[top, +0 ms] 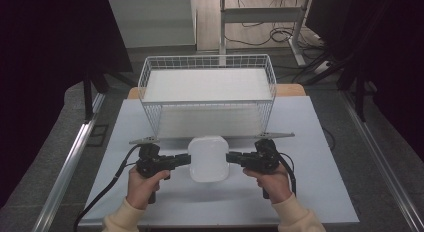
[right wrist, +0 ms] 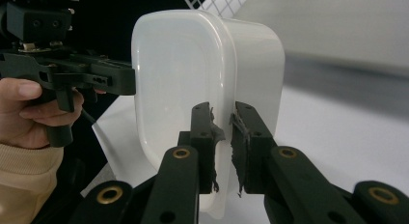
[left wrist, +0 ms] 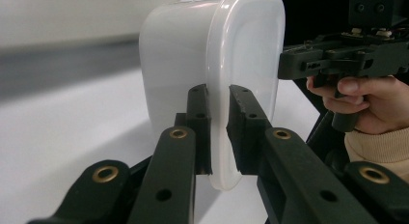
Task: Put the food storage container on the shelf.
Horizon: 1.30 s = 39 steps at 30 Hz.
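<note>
I see left tongs (top: pixel 186 160) clamped on white tub's (top: pixel 208 158) left rim | right tongs (top: pixel 231 158) clamped on its right rim | wire basket (top: pixel 207 94) behind on surface (top: pixel 300 192).

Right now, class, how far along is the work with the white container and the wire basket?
Done: both grippers, left gripper and right gripper, are clamped on the white container's rim from opposite sides. In hand: it hangs between them before the wire basket. Left: placing it in the basket, probably.
</note>
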Each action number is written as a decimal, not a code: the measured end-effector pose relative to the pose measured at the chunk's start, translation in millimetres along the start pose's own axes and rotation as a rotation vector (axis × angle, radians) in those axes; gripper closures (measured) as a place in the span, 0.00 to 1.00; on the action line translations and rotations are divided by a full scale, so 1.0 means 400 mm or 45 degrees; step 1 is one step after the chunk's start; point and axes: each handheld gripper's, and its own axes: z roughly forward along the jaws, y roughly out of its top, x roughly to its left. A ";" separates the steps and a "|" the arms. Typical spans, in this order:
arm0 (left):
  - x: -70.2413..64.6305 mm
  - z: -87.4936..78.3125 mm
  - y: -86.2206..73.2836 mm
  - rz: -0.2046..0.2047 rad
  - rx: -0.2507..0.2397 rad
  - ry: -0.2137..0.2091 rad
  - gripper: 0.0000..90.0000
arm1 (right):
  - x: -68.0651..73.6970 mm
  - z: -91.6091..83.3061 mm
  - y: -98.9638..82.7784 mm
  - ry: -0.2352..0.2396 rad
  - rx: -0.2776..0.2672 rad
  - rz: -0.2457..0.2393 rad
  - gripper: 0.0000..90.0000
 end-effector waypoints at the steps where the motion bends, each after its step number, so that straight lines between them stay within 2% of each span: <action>1: -0.005 -0.001 0.019 0.019 -0.007 0.003 0.89 | 0.001 -0.004 0.008 -0.002 -0.010 -0.005 0.88; 4: -0.010 -0.002 0.035 0.030 -0.012 0.006 0.89 | 0.003 -0.012 0.028 -0.005 -0.030 -0.017 0.89; 9: -0.026 -0.012 0.094 0.068 -0.033 0.014 0.89 | 0.012 -0.030 0.073 -0.006 -0.070 -0.038 0.89; 12: -0.033 -0.017 0.113 0.074 -0.047 0.010 0.89 | 0.017 -0.037 0.088 -0.008 -0.081 -0.051 0.89; 19: -0.055 -0.036 0.179 0.127 -0.068 0.011 0.89 | 0.028 -0.058 0.147 0.002 -0.123 -0.070 0.89; 21: -0.061 -0.044 0.208 0.142 -0.073 0.011 0.89 | 0.038 -0.066 0.174 -0.005 -0.138 -0.097 0.89; 31: -0.062 -0.055 0.282 0.157 -0.092 0.037 0.89 | 0.042 -0.067 0.257 -0.016 -0.164 -0.124 0.89; 39: -0.069 -0.065 0.333 0.186 -0.106 0.052 0.89 | 0.047 -0.072 0.301 -0.017 -0.174 -0.137 0.89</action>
